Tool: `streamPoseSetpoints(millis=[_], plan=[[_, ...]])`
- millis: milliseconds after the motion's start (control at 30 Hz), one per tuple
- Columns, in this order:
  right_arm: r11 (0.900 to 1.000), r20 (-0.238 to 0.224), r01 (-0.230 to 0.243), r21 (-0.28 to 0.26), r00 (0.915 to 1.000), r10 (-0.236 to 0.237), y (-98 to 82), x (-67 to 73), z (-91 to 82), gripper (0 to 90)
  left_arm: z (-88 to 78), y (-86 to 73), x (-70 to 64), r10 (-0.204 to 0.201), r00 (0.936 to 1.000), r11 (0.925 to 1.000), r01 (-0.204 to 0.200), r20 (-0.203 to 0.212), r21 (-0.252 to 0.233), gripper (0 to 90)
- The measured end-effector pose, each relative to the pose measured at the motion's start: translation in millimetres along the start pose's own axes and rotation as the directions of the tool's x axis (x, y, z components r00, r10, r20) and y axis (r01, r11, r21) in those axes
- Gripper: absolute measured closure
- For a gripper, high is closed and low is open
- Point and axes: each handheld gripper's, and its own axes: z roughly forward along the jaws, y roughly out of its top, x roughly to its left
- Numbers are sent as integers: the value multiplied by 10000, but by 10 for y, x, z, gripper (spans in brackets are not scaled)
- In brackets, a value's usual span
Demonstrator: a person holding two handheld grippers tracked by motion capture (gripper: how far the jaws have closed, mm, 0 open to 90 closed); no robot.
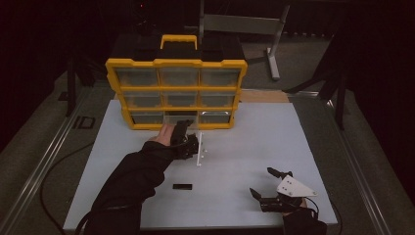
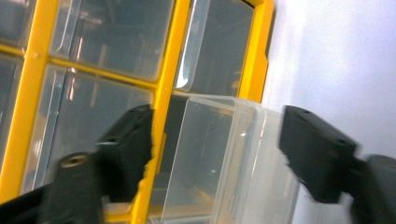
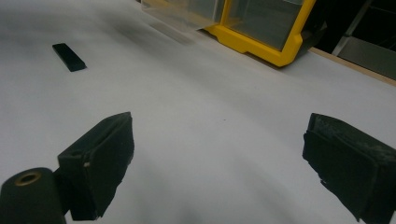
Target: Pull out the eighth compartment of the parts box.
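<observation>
Yellow drawer organizer (image 1: 176, 93), bottom row: clear drawer (image 2: 224, 158) is sitting partly pulled out of its middle slot, left gripper (image 2: 215, 154) is straddling it with jaws released, right gripper (image 1: 273, 185) is resting unclenched and empty; removal likely remaining.

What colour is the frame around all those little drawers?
The frame is bright yellow, clearest in the high view.

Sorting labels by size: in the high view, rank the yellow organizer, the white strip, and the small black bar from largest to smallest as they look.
1. Yellow organizer
2. White strip
3. Black bar, though it lies nearer the camera
</observation>
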Motion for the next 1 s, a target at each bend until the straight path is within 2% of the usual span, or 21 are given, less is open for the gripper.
streamPoseSetpoints(millis=[67,100,167,200,233,267,300,400,433,500,533,567,600,700,733,833,867,900,967,1000], plan=[[10000,1,4,10,10000,-4,0,1,0,89,-12,-7,34,-470,9986,9989,470,224,4,178],[10000,11,-7,6,10000,7,1,2,0,89,-16,-13,54,-816,9955,9966,819,471,-39,151],[10000,11,-8,8,10000,7,0,2,1,89,-26,-27,91,-1520,9852,9882,1531,795,-81,128],[10000,-6,3,13,10000,-3,0,2,0,89,-30,-35,113,-1901,9748,9814,1919,1165,-41,110],[10000,4,5,14,10000,-5,0,2,0,89,-36,-44,125,-2205,9660,9745,2240,1353,-110,91],[10000,0,-5,20,10000,5,0,2,0,89,-47,-59,141,-2323,9602,9714,2371,1553,-129,65],[10000,6,5,17,10000,-5,0,2,0,89,-57,-75,158,-2537,9494,9651,2613,1850,-174,30],[10000,-2,-5,21,10000,5,0,2,1,89,-78,-129,200,-3172,9221,9442,3289,2216,-173,1],[10000,1,-6,25,10000,6,0,3,1,89,-90,-146,210,-3327,9179,9383,3452,2161,-216,0],[10000,16,7,2,10000,-7,1,4,1,89,-116,-191,245,-3827,8925,9157,4008,2386,-304,0],[10000,16,6,-1,10000,-6,1,5,1,89,-125,-209,258,-3962,8845,9087,4162,2462,-330,0],[10000,11,3,-2,10000,-3,1,5,2,89,-136,-232,271,-4208,8680,8950,4446,2635,-352,0],[10000,11,6,1,10000,-6,1,5,2,89,-150,-253,285,-4398,8556,8841,4659,2728,-359,0],[10000,9,7,13,10000,-7,1,6,2,89,-196,-316,306,-4990,8105,8422,5369,3068,-485,0],[10000,10,7,-2,10000,-7,2,5,2,89,-213,-335,310,-5104,8001,8326,5514,3151,-515,0],[10000,11,-3,-1,10000,3,1,4,2,89,-261,-392,317,-5417,7705,8055,5901,3359,-544,0],[10000,8,1,4,10000,-1,1,4,2,89,-276,-410,316,-5496,7636,7990,5990,3388,-539,0],[10000,12,5,6,10000,-5,2,5,2,89,-288,-428,312,-5550,7603,7946,6046,3375,-553,0],[10000,-3,21,13,10000,-21,3,7,1,89,-316,-465,305,-5683,7470,7825,6203,3450,-539,0],[10000,6,4,16,10000,-4,4,9,2,89,-328,-478,294,-5750,7440,7780,6259,3403,-539,0]])
